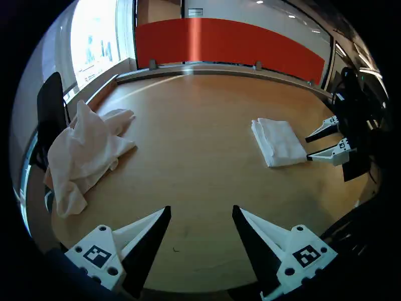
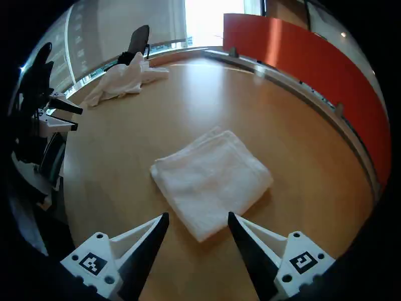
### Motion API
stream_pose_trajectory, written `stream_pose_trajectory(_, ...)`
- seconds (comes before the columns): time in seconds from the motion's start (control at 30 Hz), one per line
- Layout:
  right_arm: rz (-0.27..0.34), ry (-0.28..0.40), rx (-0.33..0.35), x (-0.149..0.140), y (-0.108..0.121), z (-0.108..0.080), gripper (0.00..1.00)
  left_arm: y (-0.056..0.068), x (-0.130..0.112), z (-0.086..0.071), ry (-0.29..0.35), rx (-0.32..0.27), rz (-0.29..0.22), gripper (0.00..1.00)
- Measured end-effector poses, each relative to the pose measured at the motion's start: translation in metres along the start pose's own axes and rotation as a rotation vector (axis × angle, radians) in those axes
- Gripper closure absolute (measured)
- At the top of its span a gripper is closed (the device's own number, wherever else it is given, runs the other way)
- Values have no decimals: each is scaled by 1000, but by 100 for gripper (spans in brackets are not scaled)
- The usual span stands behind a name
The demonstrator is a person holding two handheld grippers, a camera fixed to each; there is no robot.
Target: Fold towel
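Left gripper view, left to right:
- chair at 9 o'clock, behind the table edge
- loose towel crumpled at 9, hanging partly over the table edge in front of the chair
- window at 11, red panel at 12 along the far table edge
- left gripper at 6, jaws wide open with bare tabletop between them
- folded towel at 3, flat on the table, well apart from the loose towel
- right gripper at 3, just beside the folded towel's outer edge; its lower fingertip was at the towel's corner, contact unclear

Right gripper view, left to right:
- left gripper at 9, near the table edge
- loose towel and chair at 11
- folded towel in the centre; its near corner sat between the right gripper's fingertips at 6
- right gripper jaws were open, flanking that corner without pinching it
- red panel from 1 to 3
- open tabletop lay between the two towels

Markings: black-and-white square coded tags on each finger base of both grippers. Small tags on the far right gripper were too small to make out.
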State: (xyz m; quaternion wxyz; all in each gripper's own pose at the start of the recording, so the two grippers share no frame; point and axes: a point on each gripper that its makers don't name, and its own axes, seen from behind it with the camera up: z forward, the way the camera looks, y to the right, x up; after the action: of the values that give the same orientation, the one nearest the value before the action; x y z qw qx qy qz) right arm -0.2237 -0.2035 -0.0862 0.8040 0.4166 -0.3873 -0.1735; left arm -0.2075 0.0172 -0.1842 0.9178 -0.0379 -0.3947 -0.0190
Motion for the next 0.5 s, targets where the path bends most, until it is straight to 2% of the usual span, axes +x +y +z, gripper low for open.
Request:
stream_pose_trajectory(0.17,26,-24,-6,-19,-1,-4,9,3,0,1,-3,-13,4,9)
stream_pose_trajectory(0.33,20,-37,-16,-26,-1,-2,10,4,-2,2,-4,-12,3,9)
stream_pose_trajectory(0.43,21,-46,-25,-30,0,1,17,4,-2,2,-3,-11,4,9)
stream_pose_trajectory(0.5,28,-52,-30,-32,2,4,26,3,-2,1,-2,-9,6,9)
